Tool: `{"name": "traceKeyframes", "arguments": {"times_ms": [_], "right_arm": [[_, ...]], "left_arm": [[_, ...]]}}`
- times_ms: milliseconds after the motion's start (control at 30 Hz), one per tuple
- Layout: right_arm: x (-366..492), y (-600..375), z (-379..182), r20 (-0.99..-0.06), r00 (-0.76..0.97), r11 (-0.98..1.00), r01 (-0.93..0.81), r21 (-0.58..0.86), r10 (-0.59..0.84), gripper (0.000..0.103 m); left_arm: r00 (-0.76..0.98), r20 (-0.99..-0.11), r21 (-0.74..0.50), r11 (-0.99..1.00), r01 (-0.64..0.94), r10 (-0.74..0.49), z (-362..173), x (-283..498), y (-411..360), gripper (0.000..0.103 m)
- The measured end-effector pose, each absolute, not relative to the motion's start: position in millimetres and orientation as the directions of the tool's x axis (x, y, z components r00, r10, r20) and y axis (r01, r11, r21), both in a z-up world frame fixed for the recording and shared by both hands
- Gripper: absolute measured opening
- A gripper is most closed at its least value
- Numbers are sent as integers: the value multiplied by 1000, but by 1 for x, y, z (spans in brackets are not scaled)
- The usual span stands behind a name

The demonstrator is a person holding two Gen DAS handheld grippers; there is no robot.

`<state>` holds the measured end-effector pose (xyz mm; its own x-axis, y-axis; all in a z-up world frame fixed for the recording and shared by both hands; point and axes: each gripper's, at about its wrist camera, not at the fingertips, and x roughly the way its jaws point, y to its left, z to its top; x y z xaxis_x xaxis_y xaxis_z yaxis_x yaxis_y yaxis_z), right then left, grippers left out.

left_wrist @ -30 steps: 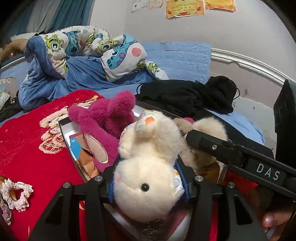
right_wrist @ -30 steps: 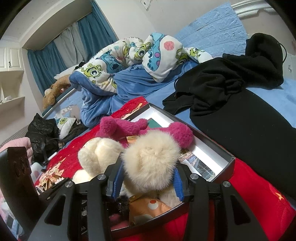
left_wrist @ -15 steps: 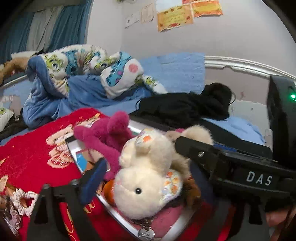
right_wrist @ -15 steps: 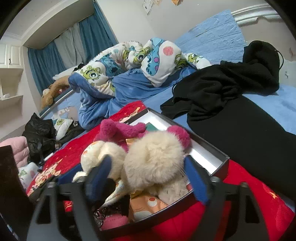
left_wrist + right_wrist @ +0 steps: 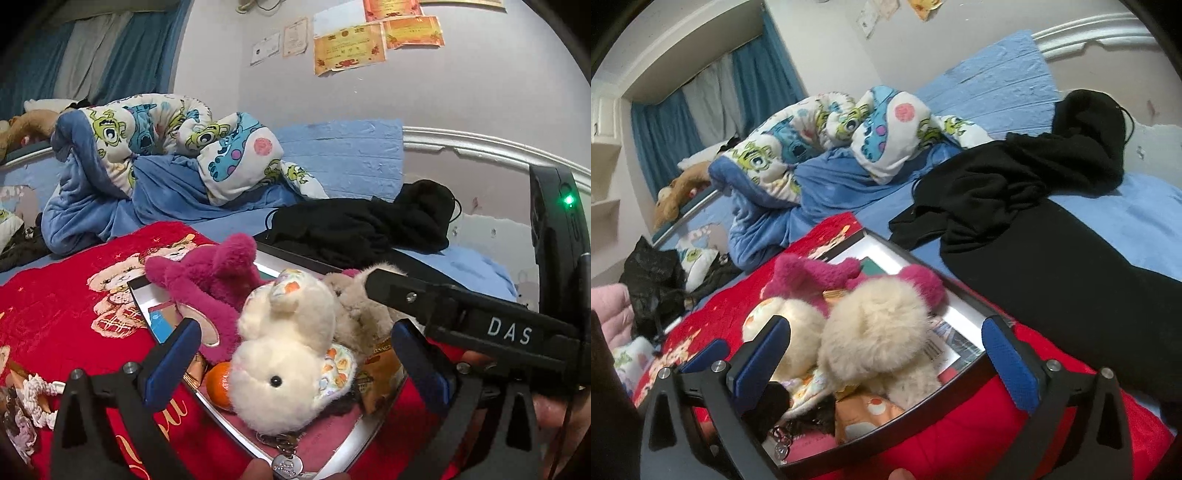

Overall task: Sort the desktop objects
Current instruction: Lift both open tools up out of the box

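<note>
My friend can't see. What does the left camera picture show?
A cream plush bunny lies in a box on a red blanket, between the open left gripper. A pink plush toy lies behind it.

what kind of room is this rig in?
Looks like a bedroom, worked on a bed rather than a desk: rumpled cartoon quilt, blue curtains, and a box of plush toys on a red blanket.
</note>
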<state>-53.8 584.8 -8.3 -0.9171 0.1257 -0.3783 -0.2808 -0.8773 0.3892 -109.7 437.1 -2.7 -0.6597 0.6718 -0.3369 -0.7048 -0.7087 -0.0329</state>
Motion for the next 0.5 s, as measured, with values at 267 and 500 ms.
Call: {"name": "traceKeyframes", "arguments": {"times_ms": [267, 500], "right_arm": [[-50, 589, -8, -385, -910, -870, -307, 385, 150, 103], [-42, 579, 0, -366, -912, -898, -306, 317, 182, 103]], "left_arm": [[-676, -325, -41, -723, -689, 662, -3, -111, 433, 103], [-704, -278, -67, -744, -665, 654, 3, -110, 421, 103]]}}
